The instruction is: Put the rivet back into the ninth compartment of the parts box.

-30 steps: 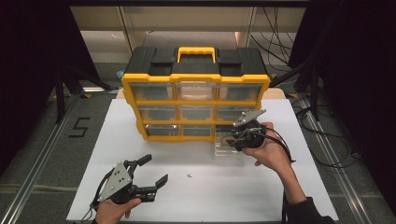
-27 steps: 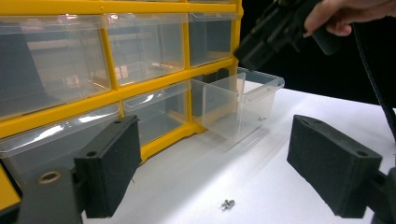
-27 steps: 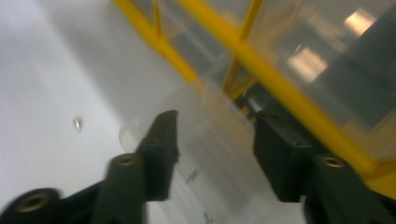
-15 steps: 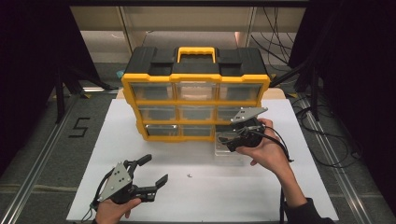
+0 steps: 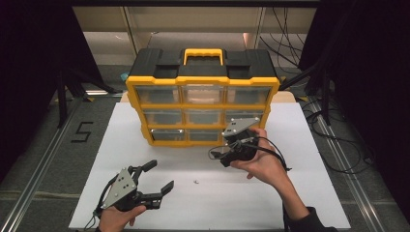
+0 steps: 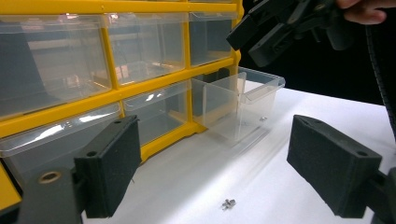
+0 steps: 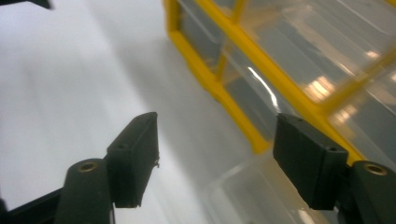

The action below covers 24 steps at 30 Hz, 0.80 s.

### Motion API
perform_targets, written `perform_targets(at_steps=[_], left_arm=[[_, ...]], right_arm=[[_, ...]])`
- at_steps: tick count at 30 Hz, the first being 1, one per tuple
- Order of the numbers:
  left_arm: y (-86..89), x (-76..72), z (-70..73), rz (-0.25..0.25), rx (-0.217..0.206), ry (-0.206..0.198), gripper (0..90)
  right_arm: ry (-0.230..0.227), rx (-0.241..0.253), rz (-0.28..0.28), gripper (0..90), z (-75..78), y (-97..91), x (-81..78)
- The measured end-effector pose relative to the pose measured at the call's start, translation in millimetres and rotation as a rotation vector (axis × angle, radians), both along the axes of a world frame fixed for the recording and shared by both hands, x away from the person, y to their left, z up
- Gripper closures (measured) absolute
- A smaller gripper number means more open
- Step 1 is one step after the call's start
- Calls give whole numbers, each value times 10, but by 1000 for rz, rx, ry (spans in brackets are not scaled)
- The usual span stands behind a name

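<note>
Yellow/black drawer cabinet sits at back of white table; its bottom-right clear drawer is pulled partway out, w/ a small screw lying loose on the table in front, apart from both grippers. Right gripper hovers just above that open drawer, jaws spread wide, nothing between them. Left gripper is held low at front-left of table, jaws also wide apart & empty, pointing toward the cabinet.
</note>
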<state>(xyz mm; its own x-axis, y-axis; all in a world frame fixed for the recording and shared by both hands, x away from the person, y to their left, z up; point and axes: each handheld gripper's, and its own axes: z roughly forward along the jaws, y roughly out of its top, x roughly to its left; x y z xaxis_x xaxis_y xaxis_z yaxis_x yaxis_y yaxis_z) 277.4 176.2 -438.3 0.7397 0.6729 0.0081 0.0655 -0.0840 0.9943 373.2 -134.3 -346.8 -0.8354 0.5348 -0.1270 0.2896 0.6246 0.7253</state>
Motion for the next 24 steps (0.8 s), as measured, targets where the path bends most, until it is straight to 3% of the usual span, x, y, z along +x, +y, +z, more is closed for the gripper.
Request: perform_targets(at_steps=[3, 4, 6, 8, 24], left_arm=[[-3, -4, -1, -1, 0, 2, 170], [-1, -4, 0, 0, 0, 2, 170], [0, -3, 0, 0, 0, 0, 170], [-1, -5, -1, 0, 2, 2, 170], [-4, -5, -4, 2, 5, 6, 171]], right_arm=[[-4, 2, 34, 311, 15, 85, -55], [6, 8, 68, 307, 21, 174, -109], [3, 12, 75, 307, 13, 202, -123], [20, -6, 117, 307, -27, 305, -168], [46, -39, 165, 306, -201, 566, -250]])
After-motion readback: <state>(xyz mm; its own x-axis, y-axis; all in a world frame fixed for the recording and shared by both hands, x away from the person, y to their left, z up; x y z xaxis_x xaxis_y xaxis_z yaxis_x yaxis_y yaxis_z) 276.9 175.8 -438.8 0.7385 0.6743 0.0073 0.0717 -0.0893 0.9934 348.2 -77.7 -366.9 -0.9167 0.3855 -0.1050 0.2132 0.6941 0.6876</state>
